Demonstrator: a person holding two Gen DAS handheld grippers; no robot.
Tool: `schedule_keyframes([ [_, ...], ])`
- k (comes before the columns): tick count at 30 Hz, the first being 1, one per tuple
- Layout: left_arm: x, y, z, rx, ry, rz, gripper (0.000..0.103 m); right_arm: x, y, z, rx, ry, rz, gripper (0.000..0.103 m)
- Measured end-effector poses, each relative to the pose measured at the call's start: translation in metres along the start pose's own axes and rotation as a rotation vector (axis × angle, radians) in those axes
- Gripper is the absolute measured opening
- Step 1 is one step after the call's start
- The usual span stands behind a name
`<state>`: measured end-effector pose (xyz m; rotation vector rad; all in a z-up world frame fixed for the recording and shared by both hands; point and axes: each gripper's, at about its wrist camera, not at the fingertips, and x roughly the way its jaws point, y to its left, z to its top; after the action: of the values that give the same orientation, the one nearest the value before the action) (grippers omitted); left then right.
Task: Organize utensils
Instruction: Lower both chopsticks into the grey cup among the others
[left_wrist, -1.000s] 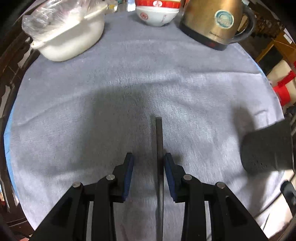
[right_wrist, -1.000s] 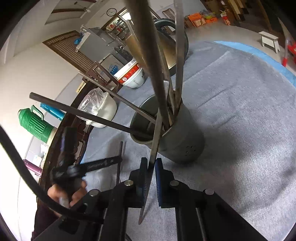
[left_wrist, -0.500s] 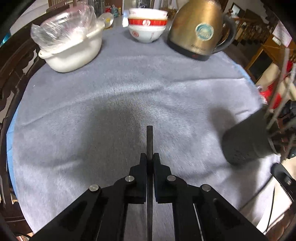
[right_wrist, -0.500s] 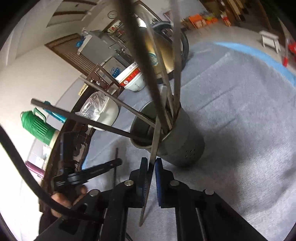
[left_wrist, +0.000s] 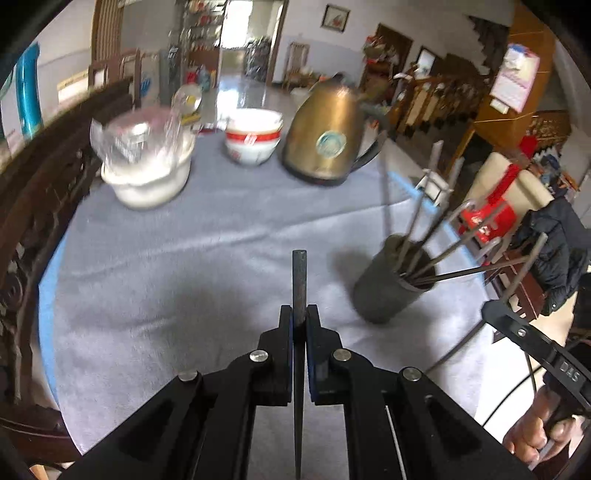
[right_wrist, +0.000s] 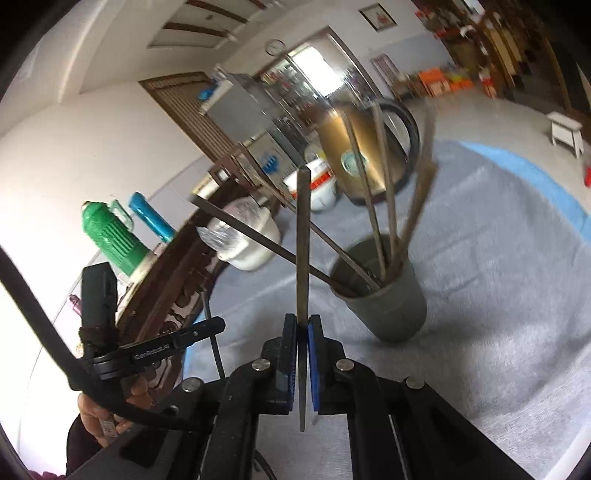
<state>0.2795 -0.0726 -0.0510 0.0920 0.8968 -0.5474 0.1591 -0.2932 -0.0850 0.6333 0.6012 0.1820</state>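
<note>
My left gripper (left_wrist: 299, 314) is shut on a dark chopstick (left_wrist: 299, 280) and holds it above the grey cloth, left of the grey utensil holder (left_wrist: 384, 295). The holder carries several dark chopsticks (left_wrist: 443, 254) that lean outward. My right gripper (right_wrist: 302, 325) is shut on another dark chopstick (right_wrist: 303, 240), held upright in the air to the left of the holder (right_wrist: 391, 306). The left gripper also shows in the right wrist view (right_wrist: 210, 326), low at the left.
At the back of the round table (left_wrist: 147, 277) stand a white pot with plastic wrap (left_wrist: 147, 173), stacked red-and-white bowls (left_wrist: 253, 138) and a brass kettle (left_wrist: 328, 144). A dark carved chair (left_wrist: 33, 206) is at the left edge. Green and blue flasks (right_wrist: 110, 236) stand beyond.
My left gripper shut on the chopstick lying on the cloth and lifted it. My right gripper drew its chopstick up and away from the holder, to the left.
</note>
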Motion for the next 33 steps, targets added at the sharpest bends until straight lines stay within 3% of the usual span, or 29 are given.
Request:
schedule_keyframes([
  [18, -0.093, -0.072, 0.041, 0.138, -0.229, -0.063, 0.006, -0.079, 0.023, 0.044, -0.077, -0.225, -0.056, 0.007],
  [27, -0.108, -0.1, 0.076, 0.135, -0.331, -0.06, 0.006, -0.094, 0.039, 0.06, -0.141, -0.381, -0.172, 0.007],
  [33, -0.104, -0.115, 0.088, 0.128, -0.407, -0.04, 0.006, -0.083, 0.042, 0.062, -0.165, -0.467, -0.26, 0.007],
])
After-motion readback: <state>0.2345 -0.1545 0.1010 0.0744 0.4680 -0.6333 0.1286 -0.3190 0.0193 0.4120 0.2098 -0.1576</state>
